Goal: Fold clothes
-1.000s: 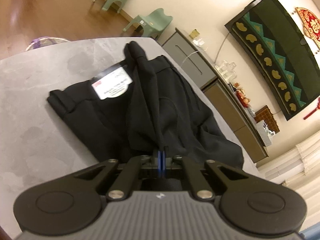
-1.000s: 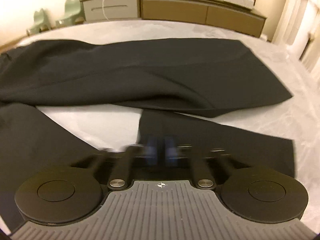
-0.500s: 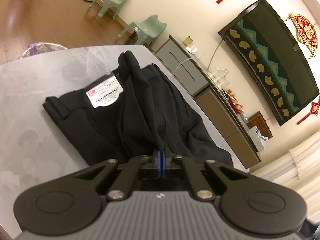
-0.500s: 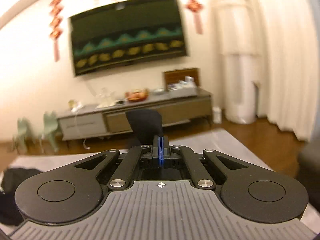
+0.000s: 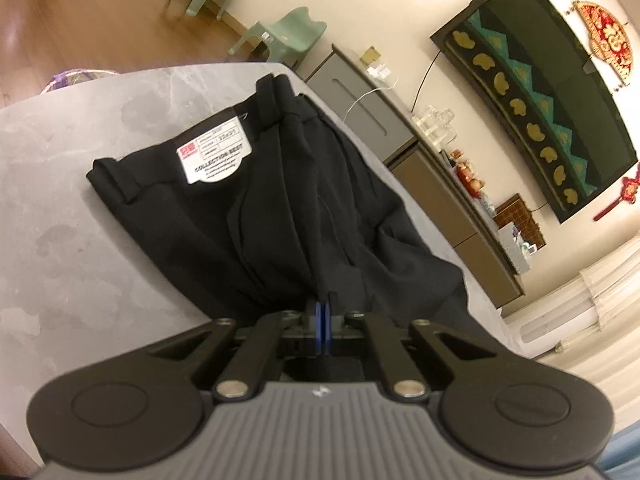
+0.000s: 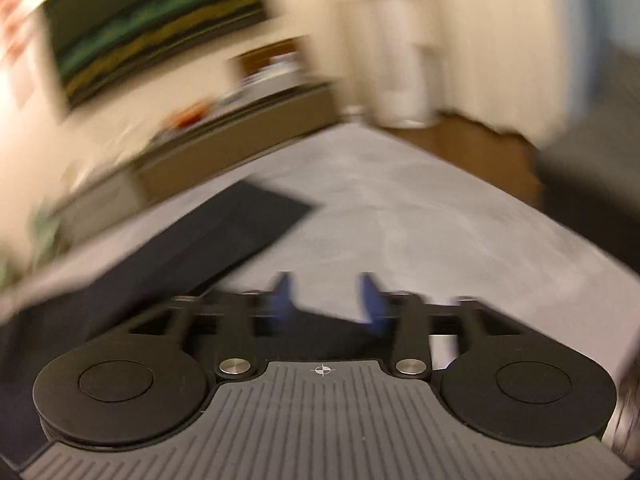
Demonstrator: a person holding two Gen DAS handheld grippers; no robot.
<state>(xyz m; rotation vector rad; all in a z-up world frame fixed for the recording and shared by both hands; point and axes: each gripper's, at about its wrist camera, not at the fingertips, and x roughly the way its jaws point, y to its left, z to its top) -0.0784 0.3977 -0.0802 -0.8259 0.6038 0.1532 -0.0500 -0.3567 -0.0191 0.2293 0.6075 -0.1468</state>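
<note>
Black trousers (image 5: 288,208) lie on the grey table (image 5: 60,208), waistband at the far end with a white paper label (image 5: 214,154) on it. My left gripper (image 5: 323,308) is shut on a ridge of the trouser cloth and holds it slightly raised. The right wrist view is blurred. In it a trouser leg (image 6: 224,236) lies flat on the table (image 6: 420,216), running off to the lower left. My right gripper (image 6: 326,300) has its jaws opening, with no cloth pinched between the blue pads; dark cloth lies just below them.
A long low cabinet (image 5: 432,168) with small items stands along the wall under a dark wall screen (image 5: 540,92). Two green chairs (image 5: 280,32) stand on the wood floor beyond the table. Pale curtains (image 6: 460,40) hang beyond the table's far right corner.
My right gripper swung and rolled fast, and its jaws went from shut on a dark cloth end to apart, the cloth now down on the table. The left gripper stayed shut on the trousers.
</note>
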